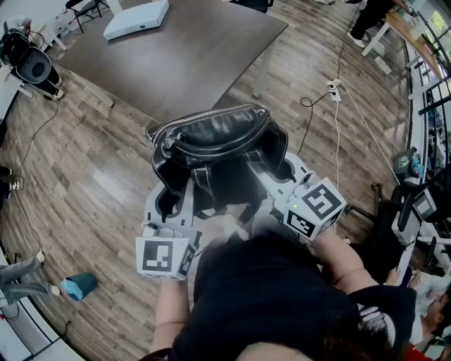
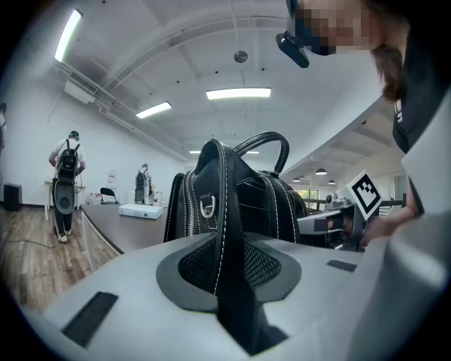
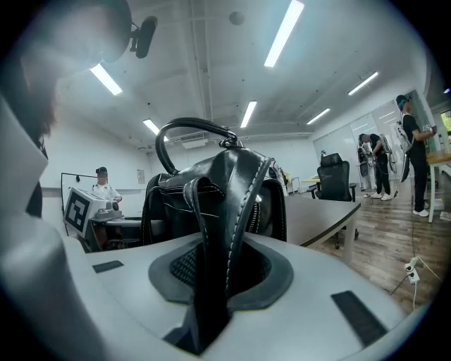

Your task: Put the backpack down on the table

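Just short of the dark table's (image 1: 176,56) near corner, a black leather backpack (image 1: 218,144) is held upright over the wood floor (image 1: 91,183) by two hand-held grippers. The left gripper (image 1: 173,204) has its jaws pinched on one shoulder strap (image 2: 227,233), and the right gripper (image 1: 282,176) pinches the other strap (image 3: 225,233). A white box (image 1: 137,19) sits on the table's far side.

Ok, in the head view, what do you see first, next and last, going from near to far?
Black leather backpack → big dark brown table → flat white box at the table's far end.
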Tool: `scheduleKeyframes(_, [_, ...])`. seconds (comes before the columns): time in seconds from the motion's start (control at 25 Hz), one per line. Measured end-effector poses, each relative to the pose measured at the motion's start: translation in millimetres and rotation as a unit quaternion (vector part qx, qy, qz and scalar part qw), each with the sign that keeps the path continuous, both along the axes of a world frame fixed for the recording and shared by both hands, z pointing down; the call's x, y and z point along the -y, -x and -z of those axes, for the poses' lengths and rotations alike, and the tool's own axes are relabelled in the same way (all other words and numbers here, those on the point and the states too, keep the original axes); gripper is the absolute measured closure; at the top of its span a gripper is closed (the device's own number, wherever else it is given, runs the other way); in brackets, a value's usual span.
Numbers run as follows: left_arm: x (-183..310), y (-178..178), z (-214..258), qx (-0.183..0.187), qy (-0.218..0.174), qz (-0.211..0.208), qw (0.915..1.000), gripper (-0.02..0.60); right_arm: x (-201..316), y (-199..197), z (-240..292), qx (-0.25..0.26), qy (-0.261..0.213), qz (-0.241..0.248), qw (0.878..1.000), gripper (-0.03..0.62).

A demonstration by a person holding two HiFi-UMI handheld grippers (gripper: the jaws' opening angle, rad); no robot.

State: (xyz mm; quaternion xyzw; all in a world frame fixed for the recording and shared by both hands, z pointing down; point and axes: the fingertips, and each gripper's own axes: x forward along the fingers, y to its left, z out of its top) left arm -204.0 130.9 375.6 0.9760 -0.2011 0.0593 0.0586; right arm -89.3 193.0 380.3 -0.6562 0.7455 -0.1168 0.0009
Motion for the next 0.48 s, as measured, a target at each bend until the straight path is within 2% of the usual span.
scheduleKeyframes(0.48, [-26.7, -0.3, 2.2, 0.009, 0.004, 0.012, 0.9999, 0.482, -22.8, -1.9, 1.6, 0.005, 0.008, 0.014, 1.000, 0.505])
